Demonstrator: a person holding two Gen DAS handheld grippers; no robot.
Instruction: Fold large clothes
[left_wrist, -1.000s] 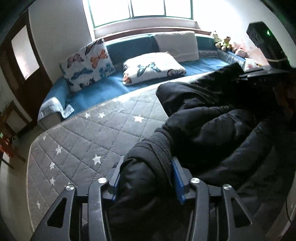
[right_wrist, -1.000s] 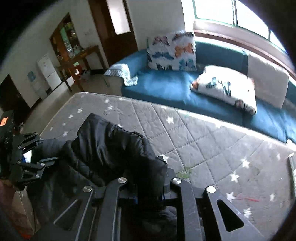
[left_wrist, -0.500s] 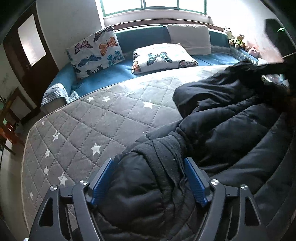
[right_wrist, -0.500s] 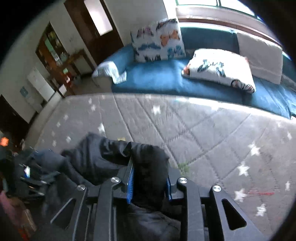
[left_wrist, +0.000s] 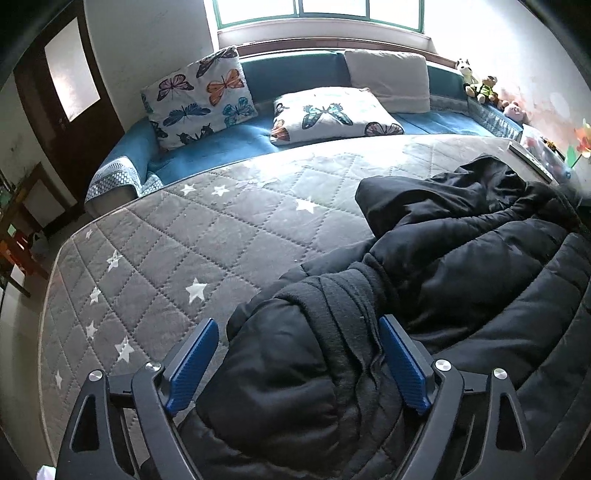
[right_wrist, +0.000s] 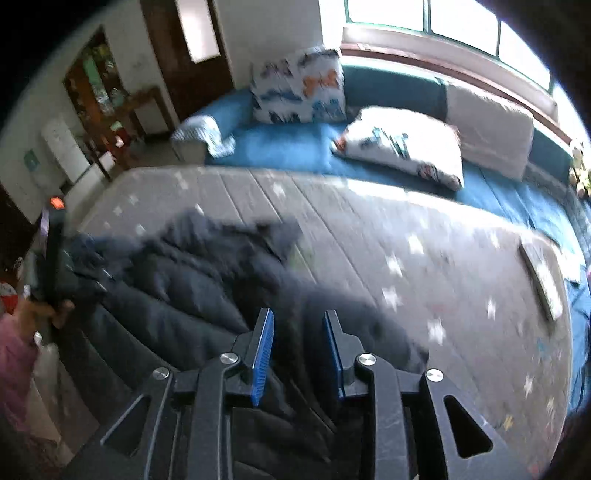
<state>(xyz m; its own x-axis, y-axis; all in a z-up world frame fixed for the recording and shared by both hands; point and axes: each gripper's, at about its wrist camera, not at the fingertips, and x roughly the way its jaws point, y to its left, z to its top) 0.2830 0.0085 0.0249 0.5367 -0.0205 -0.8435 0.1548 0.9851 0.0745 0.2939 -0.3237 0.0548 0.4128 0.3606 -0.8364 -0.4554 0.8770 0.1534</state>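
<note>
A black padded jacket (left_wrist: 461, 266) lies bunched on the right half of a grey star-quilted mattress (left_wrist: 207, 236). My left gripper (left_wrist: 297, 325) straddles the jacket's sleeve end with its ribbed cuff (left_wrist: 332, 306). Its jaws are opening wide and the blue pads (left_wrist: 192, 354) stand clear of the fabric. In the blurred right wrist view the jacket (right_wrist: 192, 280) spreads to the left over the mattress (right_wrist: 406, 229). My right gripper (right_wrist: 299, 314) hangs over the jacket's near edge, jaws a little apart, with dark fabric below the gap and nothing pinched.
A blue sofa (left_wrist: 221, 147) with butterfly pillows (left_wrist: 199, 99) runs along the mattress's far side under a window. Stuffed toys (left_wrist: 480, 85) sit at the far right. A flat grey object (right_wrist: 543, 277) lies near the mattress's right edge. A dark door (left_wrist: 70, 110) stands at left.
The left jaws spread off the sleeve, which now rests on the mattress. The right jaws parted from the jacket fold they pinched, and that gripper swung right.
</note>
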